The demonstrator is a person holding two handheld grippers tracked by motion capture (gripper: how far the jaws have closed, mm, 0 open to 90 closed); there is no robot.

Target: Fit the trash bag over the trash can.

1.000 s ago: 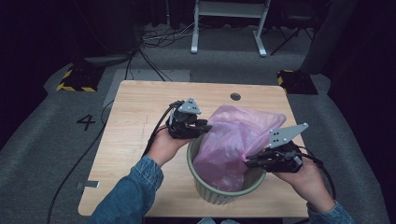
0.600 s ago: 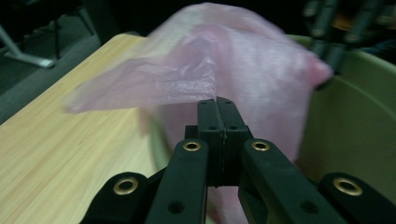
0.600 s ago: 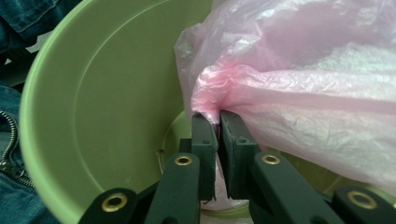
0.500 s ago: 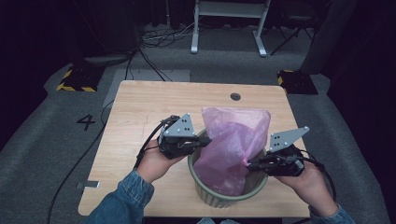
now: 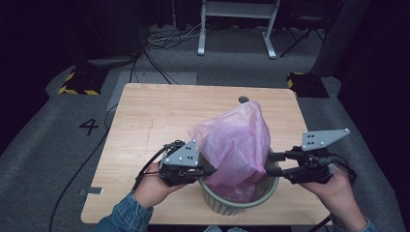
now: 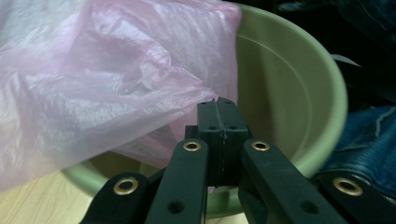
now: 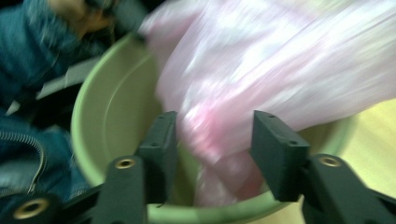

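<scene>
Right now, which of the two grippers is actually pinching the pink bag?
The left gripper: its jaws are shut on the pink bag. The right gripper has just opened, jaws apart.

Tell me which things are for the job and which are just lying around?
For the job:
pink plastic bag
green bucket
left hand-held gripper, pinching the bag
right hand-held gripper, open beside the bag

Just lying around:
small dark disc on the table's far edge
white stand on the floor
floor cables
</scene>
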